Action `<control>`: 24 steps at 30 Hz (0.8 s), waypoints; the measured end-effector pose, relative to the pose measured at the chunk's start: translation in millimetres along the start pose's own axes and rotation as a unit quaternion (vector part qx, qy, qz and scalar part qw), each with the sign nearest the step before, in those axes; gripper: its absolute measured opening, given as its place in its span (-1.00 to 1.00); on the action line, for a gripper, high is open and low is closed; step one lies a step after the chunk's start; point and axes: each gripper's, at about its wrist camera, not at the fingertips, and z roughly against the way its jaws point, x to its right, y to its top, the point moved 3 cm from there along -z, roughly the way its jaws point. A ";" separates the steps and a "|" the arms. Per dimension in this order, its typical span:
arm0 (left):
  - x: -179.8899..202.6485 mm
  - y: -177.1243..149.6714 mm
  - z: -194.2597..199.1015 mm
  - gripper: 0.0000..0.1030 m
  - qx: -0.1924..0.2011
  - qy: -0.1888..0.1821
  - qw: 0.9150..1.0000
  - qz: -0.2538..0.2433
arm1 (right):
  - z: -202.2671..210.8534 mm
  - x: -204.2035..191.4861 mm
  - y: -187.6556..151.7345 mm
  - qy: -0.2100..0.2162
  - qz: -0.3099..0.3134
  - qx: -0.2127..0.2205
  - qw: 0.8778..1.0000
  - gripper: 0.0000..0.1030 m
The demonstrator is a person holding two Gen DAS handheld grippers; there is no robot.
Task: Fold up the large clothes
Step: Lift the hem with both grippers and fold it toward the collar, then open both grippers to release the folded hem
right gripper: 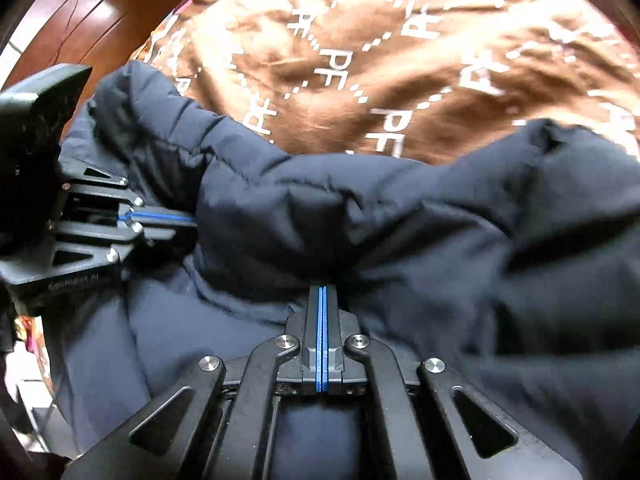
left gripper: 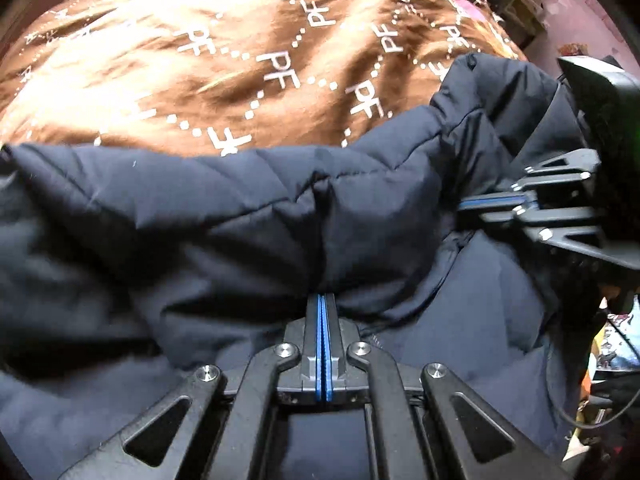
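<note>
A: What did the left gripper (left gripper: 322,300) have?

B: Its fingers were pressed together on a bunched fold of the dark padded jacket (left gripper: 248,216), the blue pads almost meeting. The pinched fold rose straight ahead at twelve o'clock, and flatter jacket cloth lay under the gripper's frame.

A: And the right gripper (right gripper: 322,292)?

B: The same. Its fingers were nipped tight on another part of that jacket (right gripper: 400,220), the cloth puffing up just past the tips at twelve o'clock.

A: Could each camera see the other tool?

B: Yes. From the left wrist, the right gripper (left gripper: 464,205) showed at about three o'clock, its tips buried in the jacket's edge. From the right wrist, the left gripper (right gripper: 192,219) showed at nine o'clock, also closed on the cloth.

A: Where did the jacket lie?

B: Across the near side of a brown blanket (left gripper: 224,52) with white "PF" lettering, which filled the far field from ten to two o'clock. Beyond the blanket (right gripper: 420,40), at eleven o'clock in the right view, stood reddish wooden furniture (right gripper: 100,16).
</note>
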 end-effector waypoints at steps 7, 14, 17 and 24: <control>3.5 -4.2 -24.8 -0.93 0.026 0.017 0.999 0.026 | -27.0 9.4 -1.7 0.005 -0.038 0.011 0.999 -1.00; 19.3 -31.7 9.0 -0.90 0.108 0.022 0.992 0.066 | 6.8 0.3 -25.4 -0.005 -0.023 0.093 0.995 -0.93; 27.1 -43.8 32.0 -0.70 0.147 0.036 0.985 0.083 | 34.8 -3.4 -39.5 -0.024 -0.032 0.142 0.989 -0.71; 16.1 -54.3 94.8 -0.31 0.210 0.042 0.972 0.102 | 93.8 -8.1 -72.1 -0.049 -0.028 0.222 0.974 -0.11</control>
